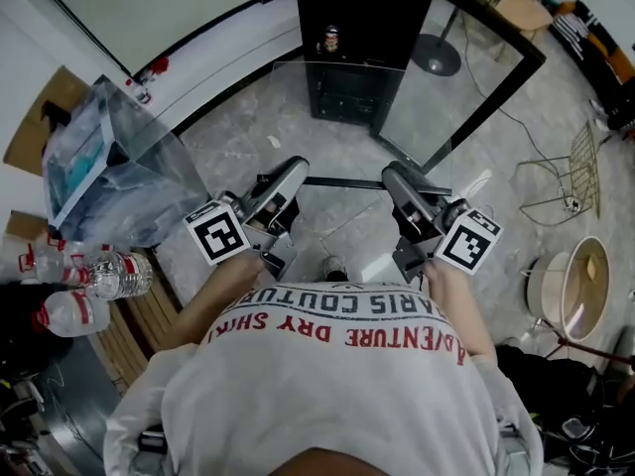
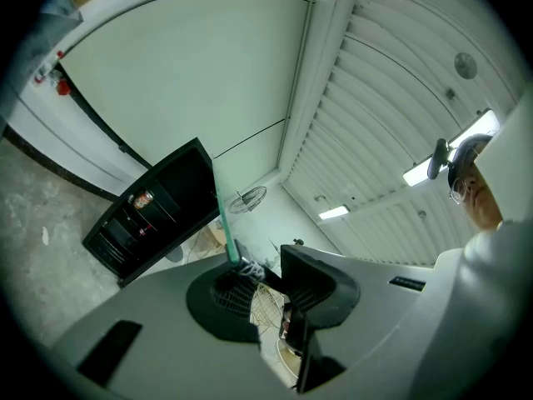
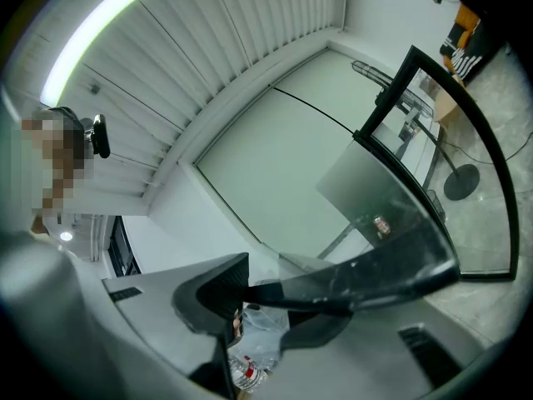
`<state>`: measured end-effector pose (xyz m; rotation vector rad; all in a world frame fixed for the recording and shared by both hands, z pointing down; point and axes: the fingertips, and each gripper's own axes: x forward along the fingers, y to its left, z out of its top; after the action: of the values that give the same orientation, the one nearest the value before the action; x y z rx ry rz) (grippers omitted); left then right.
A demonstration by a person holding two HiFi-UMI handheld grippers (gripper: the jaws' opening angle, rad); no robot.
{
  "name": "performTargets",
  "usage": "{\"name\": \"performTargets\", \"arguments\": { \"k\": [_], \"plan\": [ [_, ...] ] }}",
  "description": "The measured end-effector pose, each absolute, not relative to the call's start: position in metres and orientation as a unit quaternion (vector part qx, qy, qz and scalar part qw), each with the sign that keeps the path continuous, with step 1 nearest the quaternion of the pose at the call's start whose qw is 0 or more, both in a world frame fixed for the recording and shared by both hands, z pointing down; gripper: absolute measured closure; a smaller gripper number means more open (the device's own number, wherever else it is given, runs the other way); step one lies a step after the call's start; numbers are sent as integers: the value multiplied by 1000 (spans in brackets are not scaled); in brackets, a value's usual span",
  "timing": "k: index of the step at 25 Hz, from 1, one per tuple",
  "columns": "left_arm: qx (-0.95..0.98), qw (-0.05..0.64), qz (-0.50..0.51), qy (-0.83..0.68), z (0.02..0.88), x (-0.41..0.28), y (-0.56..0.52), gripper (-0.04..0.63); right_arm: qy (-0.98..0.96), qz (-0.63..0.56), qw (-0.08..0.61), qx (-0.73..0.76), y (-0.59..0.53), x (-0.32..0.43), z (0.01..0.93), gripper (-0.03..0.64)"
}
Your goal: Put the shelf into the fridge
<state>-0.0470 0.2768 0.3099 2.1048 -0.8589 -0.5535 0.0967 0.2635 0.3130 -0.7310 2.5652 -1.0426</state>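
Note:
The shelf is a clear glass pane (image 1: 342, 117) with a black front bar (image 1: 347, 182), held in the air over the floor. My left gripper (image 1: 295, 172) grips its left end, and the pane's green edge (image 2: 220, 215) runs in between that gripper's jaws (image 2: 266, 286). My right gripper (image 1: 394, 175) is shut on the right end, where the black bar (image 3: 375, 269) lies across its jaws (image 3: 266, 307). Just beyond the shelf's far edge stands the small black fridge (image 1: 347, 28) with a can (image 1: 330, 40) inside. Its glass door (image 1: 516, 77) is swung open to the right.
A crumpled clear plastic bag (image 1: 109, 167) and water bottles (image 1: 99, 276) lie on the left. A fan base (image 1: 437, 55) stands behind the door. A wire rack (image 1: 571, 181) and a round pot (image 1: 580, 286) sit on the right, with cables on the floor.

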Motion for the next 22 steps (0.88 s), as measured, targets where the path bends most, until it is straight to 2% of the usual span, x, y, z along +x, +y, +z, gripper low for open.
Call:
{"name": "performTargets", "arguments": {
  "k": [11, 22],
  "plan": [
    [825, 395, -216, -342, 314, -30, 196, 494, 886, -363, 136, -255, 182, 114, 317, 495],
    [828, 391, -212, -342, 324, -27, 175, 489, 883, -365, 141, -260, 162, 117, 326, 494]
  ]
}}
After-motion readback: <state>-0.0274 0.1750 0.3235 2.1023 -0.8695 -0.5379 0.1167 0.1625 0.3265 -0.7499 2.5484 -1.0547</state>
